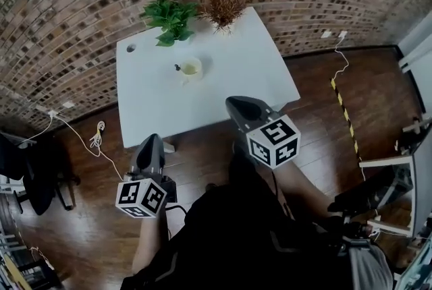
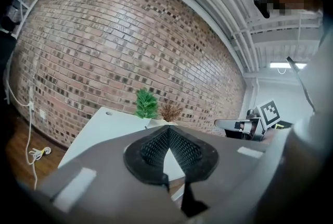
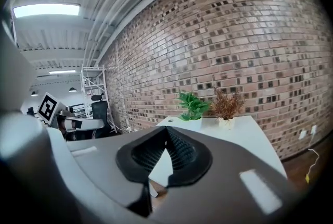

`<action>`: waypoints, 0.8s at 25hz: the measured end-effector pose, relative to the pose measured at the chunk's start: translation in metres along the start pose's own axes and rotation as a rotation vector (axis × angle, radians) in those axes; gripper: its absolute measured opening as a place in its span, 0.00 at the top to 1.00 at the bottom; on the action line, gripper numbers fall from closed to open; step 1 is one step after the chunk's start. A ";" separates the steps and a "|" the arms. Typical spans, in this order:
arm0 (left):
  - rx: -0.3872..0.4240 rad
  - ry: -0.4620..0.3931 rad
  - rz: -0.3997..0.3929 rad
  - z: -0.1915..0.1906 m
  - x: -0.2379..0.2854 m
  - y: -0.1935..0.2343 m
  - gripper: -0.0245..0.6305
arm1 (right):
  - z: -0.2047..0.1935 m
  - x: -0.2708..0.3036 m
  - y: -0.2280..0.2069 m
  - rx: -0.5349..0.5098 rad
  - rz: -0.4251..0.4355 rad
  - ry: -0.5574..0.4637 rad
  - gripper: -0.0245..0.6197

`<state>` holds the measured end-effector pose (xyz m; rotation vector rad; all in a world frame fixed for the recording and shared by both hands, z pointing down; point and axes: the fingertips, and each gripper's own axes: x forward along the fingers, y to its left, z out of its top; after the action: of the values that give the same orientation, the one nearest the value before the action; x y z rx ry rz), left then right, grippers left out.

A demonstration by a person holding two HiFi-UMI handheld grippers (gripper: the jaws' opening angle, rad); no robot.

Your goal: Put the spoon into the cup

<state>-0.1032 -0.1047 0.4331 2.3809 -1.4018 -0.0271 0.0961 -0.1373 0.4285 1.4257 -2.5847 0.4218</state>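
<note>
A small pale yellow cup (image 1: 192, 68) stands near the middle of the white table (image 1: 155, 106). A short dark piece, which looks like the spoon (image 1: 178, 67), sticks out at its left rim. Both grippers hang over the wooden floor, short of the table's near edge and apart from the cup. My left gripper (image 1: 150, 141) (image 2: 167, 129) is shut with nothing in it. My right gripper (image 1: 233, 104) (image 3: 166, 129) also has its pads together at the tip and holds nothing. In both gripper views the cup is hidden behind the jaws.
A green plant (image 1: 170, 17) and a dried brown plant (image 1: 221, 9) stand at the table's far edge by the brick wall. A white cable (image 1: 98, 137) lies on the floor at left, striped tape (image 1: 343, 113) at right. Chairs (image 1: 27, 174) stand far left.
</note>
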 end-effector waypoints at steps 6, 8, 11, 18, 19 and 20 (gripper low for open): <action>-0.010 -0.033 -0.031 -0.004 -0.023 -0.016 0.96 | 0.002 -0.044 0.020 -0.061 -0.050 -0.015 0.95; -0.014 -0.035 -0.036 -0.010 -0.029 -0.027 0.96 | 0.004 -0.059 0.022 -0.076 -0.055 -0.032 0.95; -0.001 -0.031 -0.041 -0.016 -0.035 -0.049 0.96 | 0.009 -0.080 0.020 -0.064 -0.031 -0.070 0.95; 0.009 -0.039 -0.005 -0.010 -0.038 -0.106 0.96 | 0.017 -0.133 -0.002 -0.059 0.020 -0.086 0.95; 0.025 -0.037 0.000 -0.009 -0.039 -0.115 0.96 | 0.016 -0.140 -0.007 -0.052 0.025 -0.087 0.95; 0.034 -0.035 0.009 -0.008 -0.039 -0.122 0.96 | 0.016 -0.147 -0.012 -0.041 0.032 -0.088 0.95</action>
<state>-0.0186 -0.0163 0.3939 2.4121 -1.4401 -0.0428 0.1847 -0.0303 0.3757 1.4213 -2.6718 0.3148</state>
